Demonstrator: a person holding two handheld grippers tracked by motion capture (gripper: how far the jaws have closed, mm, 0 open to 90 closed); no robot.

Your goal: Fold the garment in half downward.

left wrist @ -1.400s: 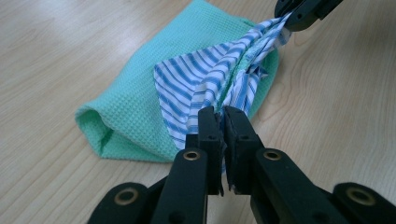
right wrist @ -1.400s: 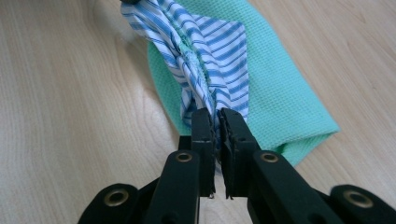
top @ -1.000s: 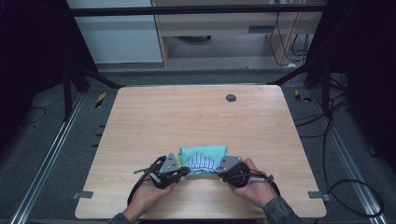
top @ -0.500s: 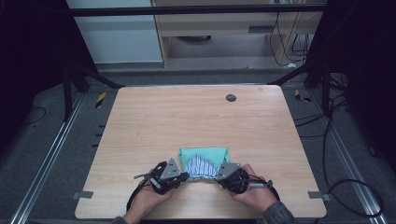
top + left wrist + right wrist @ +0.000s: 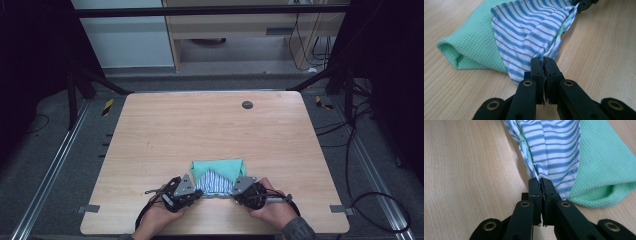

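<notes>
1. A light wooden table (image 5: 210, 135) carries a folded cloth bundle near its near edge, about midway between left and right.
2. The bundle is a mint-green waffle-weave towel (image 5: 220, 166) with a blue-and-white striped cotton cloth (image 5: 215, 181) lying over its near part.
3. The left gripper (image 5: 196, 193), held in the person's left hand (image 5: 159, 220), is clamped on the near left corner of the striped cloth; in the left gripper view its jaws meet with the fabric (image 5: 529, 32) pinched between them.
4. The right gripper (image 5: 237, 193), in the right hand (image 5: 272, 212), is likewise clenched on the near right corner of the striped cloth (image 5: 554, 147).
5. The green towel (image 5: 466, 42) rests on the tabletop (image 5: 599, 50) beside each pinched corner, its folded edge rounded and open (image 5: 606, 170).
6. A small dark round disc (image 5: 247, 105) sits near the table's far edge, well apart from the cloths.
</notes>
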